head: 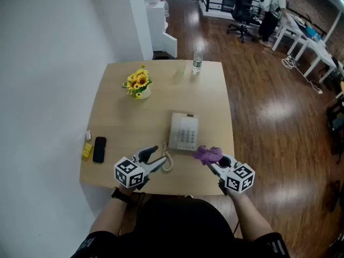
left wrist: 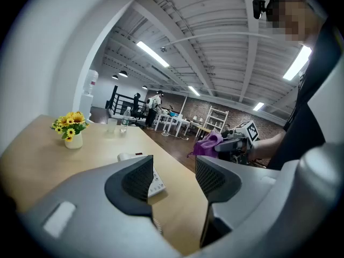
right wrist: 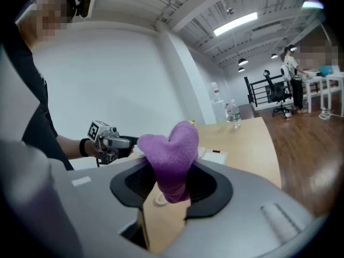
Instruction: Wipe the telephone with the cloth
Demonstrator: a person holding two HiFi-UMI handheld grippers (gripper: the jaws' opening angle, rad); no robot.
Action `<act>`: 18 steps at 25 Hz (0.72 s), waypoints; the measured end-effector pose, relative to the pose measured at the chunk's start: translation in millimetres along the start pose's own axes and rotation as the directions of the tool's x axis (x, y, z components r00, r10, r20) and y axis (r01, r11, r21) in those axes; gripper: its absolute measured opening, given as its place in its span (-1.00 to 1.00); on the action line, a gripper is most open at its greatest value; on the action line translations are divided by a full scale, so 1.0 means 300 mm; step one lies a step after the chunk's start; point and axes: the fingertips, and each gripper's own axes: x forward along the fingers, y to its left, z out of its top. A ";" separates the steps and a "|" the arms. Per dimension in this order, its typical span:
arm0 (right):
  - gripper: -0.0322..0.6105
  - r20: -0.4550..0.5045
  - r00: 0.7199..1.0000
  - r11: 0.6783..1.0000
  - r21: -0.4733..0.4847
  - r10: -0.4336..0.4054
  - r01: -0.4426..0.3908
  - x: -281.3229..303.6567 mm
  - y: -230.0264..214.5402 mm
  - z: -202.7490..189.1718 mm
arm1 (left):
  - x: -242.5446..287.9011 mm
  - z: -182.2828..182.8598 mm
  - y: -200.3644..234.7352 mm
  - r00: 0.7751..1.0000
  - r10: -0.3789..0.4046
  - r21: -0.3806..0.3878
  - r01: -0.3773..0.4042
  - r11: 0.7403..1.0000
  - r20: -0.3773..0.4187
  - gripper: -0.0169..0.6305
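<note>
1. Purple fluffy cloth point(right wrist: 173, 156) is clamped between the jaws of the right gripper point(head: 216, 164), just beside the near right corner of the white push-button telephone point(head: 183, 131).
2. Left gripper point(head: 155, 161) jaws stand wide apart and empty, near the telephone's near left corner.
3. Telephone lies flat on the light wooden surface point(head: 118, 122).

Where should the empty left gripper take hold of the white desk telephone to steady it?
Probably its near left edge, coming in from the left. The white desk telephone lies flat with that edge facing the open left gripper, while the right gripper with the purple cloth is at its right.
</note>
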 end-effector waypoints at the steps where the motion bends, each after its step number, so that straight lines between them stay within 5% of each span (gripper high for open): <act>1: -0.39 -0.009 1.000 1.000 -0.019 -0.003 0.002 0.033 -0.012 0.016 | 0.006 0.007 0.020 1.000 -0.005 -0.002 0.005 1.000 -0.001 -0.20; 18: -0.39 -0.215 0.976 0.982 -0.191 -0.044 0.002 0.692 -0.285 0.202 | 0.102 0.022 0.329 0.995 -0.069 -0.040 0.066 0.997 -0.070 -0.20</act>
